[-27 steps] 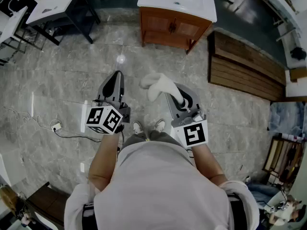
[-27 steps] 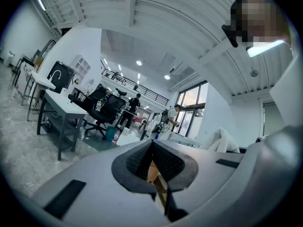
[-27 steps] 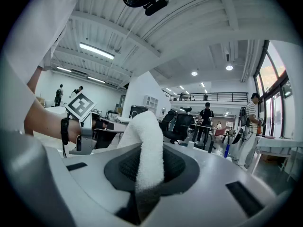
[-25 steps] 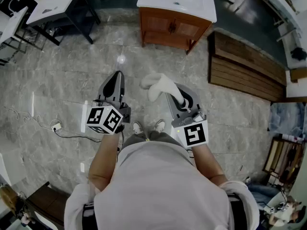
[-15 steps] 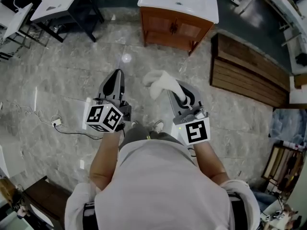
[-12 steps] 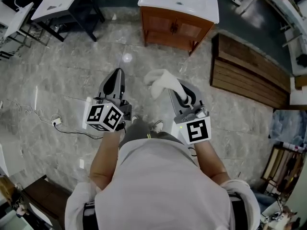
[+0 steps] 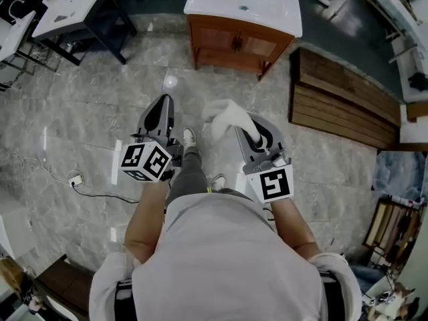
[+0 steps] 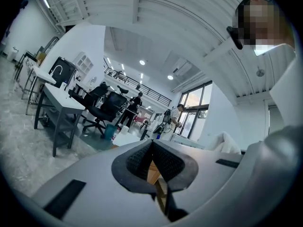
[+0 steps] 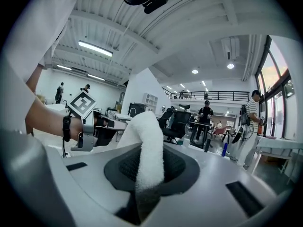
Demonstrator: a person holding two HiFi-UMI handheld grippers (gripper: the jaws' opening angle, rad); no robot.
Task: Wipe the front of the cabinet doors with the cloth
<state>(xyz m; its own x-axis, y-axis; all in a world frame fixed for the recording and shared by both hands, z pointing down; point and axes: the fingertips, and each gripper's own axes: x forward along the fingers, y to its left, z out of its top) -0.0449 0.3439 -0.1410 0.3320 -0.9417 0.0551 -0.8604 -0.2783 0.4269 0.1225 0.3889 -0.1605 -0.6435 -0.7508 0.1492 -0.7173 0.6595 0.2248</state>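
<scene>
Your left gripper [image 7: 162, 105] is carried low over the marble floor [image 7: 100, 105] with its jaws brought together and nothing between them [image 8: 151, 144]; it has no job in the wiping, so let it ride to the side, where it cannot knock the woodwork. To its right the white cloth [image 7: 226, 118] stands up in a loose bunch, its lower end pinched between the closed jaws of your right gripper [image 7: 251, 136], as that gripper's view shows plainly [image 9: 147, 145]. The cabinet doors [image 7: 235, 41] lie well ahead of you, under the white basin top [image 7: 244, 4], so the step in hand looks to be the walk up to them. Close in squarely, crouch to door height, and press the free, bulky part of the cloth flat on the panel, not the jaw tips. Stay clear of the slatted wooden platform [image 7: 341, 92] on your right.
</scene>
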